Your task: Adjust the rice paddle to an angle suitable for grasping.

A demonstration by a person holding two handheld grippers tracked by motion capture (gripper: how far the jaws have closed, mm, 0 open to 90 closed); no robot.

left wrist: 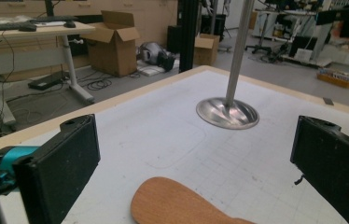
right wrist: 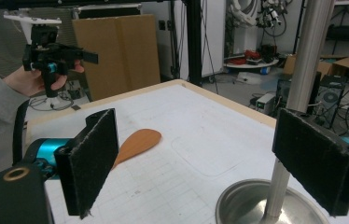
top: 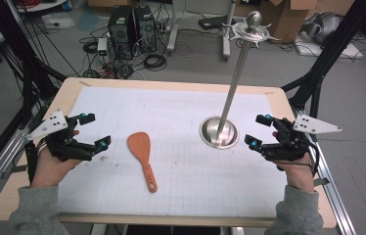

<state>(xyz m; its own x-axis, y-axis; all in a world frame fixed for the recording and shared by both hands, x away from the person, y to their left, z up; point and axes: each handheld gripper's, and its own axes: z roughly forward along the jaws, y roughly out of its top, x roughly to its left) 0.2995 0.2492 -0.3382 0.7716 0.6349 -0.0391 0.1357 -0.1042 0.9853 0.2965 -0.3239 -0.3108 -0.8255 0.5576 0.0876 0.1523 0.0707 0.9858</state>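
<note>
A wooden spatula (top: 142, 157) lies flat on the white gridded mat (top: 171, 112), blade toward the far side; its blade also appears low in the left gripper view (left wrist: 177, 205) and the right gripper view (right wrist: 137, 142). A steel stand (top: 218, 132) with a round base and a tall pole topped by hooks rises at centre right. My left gripper (top: 94, 129) hovers left of the spatula, open and empty. My right gripper (top: 258, 130) hangs just right of the stand's base, open, nothing between its jaws. The left gripper (right wrist: 53, 58) is also seen far off in the right gripper view.
The table's wooden rim (top: 171, 84) frames the mat. Black frame legs (top: 318, 73) stand at both sides. Computer towers (top: 132, 27), cables and cardboard boxes (left wrist: 114, 42) sit on the floor beyond the far edge.
</note>
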